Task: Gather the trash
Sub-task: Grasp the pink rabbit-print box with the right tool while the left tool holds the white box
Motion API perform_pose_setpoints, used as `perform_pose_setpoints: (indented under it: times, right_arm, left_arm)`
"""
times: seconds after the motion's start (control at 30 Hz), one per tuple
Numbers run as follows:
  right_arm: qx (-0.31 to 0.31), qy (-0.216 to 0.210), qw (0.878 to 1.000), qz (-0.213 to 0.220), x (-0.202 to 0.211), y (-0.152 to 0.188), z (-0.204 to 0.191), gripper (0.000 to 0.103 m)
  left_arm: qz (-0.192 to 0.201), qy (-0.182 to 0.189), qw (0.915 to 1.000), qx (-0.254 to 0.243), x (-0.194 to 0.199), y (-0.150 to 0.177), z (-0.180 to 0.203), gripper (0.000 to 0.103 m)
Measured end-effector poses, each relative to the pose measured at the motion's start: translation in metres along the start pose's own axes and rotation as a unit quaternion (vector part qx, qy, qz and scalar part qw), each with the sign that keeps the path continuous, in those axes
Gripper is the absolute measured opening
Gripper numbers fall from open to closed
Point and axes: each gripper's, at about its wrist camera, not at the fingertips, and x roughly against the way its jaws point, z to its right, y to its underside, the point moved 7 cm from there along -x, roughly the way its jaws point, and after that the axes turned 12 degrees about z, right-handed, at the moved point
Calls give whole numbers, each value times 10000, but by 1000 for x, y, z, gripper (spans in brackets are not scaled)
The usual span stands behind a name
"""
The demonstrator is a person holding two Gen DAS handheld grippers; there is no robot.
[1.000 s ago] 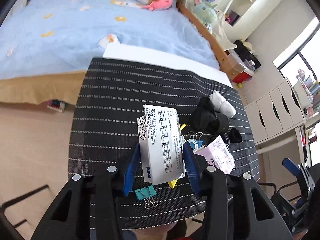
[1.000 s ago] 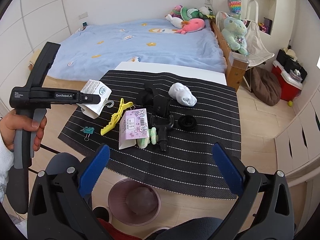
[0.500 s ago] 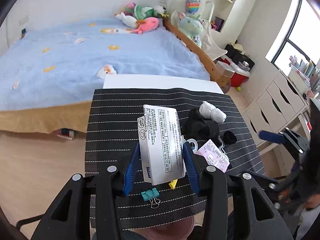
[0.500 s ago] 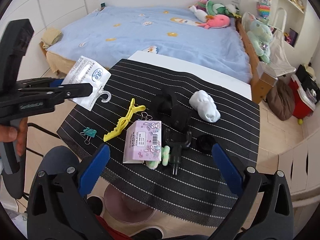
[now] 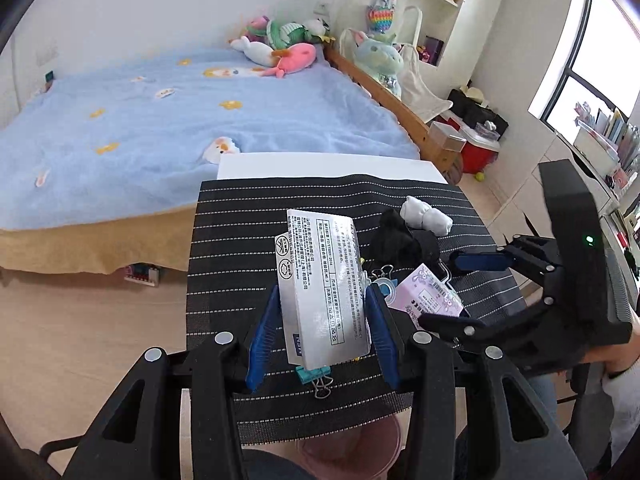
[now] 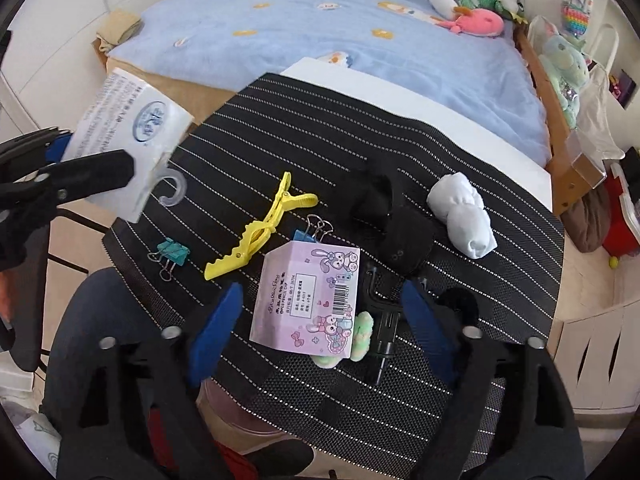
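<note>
Descending over the striped mat (image 6: 500, 200), the right gripper (image 6: 320, 320) is pointing steeply down, its jaws narrowing around the pink box (image 6: 308, 300) without yet touching it. To its left, the left gripper (image 5: 326, 320) is clamping the white packet (image 5: 324, 288) above the mat.

Two binder clips (image 6: 173, 253) (image 6: 310, 232), one yellow hair clip (image 6: 260, 232), one pink box (image 6: 310, 300), one white sock roll (image 6: 464, 214) and one printed packet (image 5: 324, 292) are counted.
</note>
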Motion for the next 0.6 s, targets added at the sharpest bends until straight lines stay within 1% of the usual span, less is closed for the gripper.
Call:
perform_pose_setpoints:
  times: [0.07,0.23,0.33,0.6]
  right_arm:
    - [-30,-37,10000,-74,-5,1,0,75]
    - [-46,-72,9998,-162,-10,4,-2,61]
    - [-48,-83,9998,-150,-9,4,-3,46]
    - [-89,-184,9998,26,1,0,-2,43]
  left_arm:
    - [-9,-9,10000,17,1,2,-2,44]
    - [-23,-10,10000,49,1,6,-5,44]
    - [-34,10,10000,50,0,7,-6,44]
    - [-45,99,9999,26,-1,9,0,44]
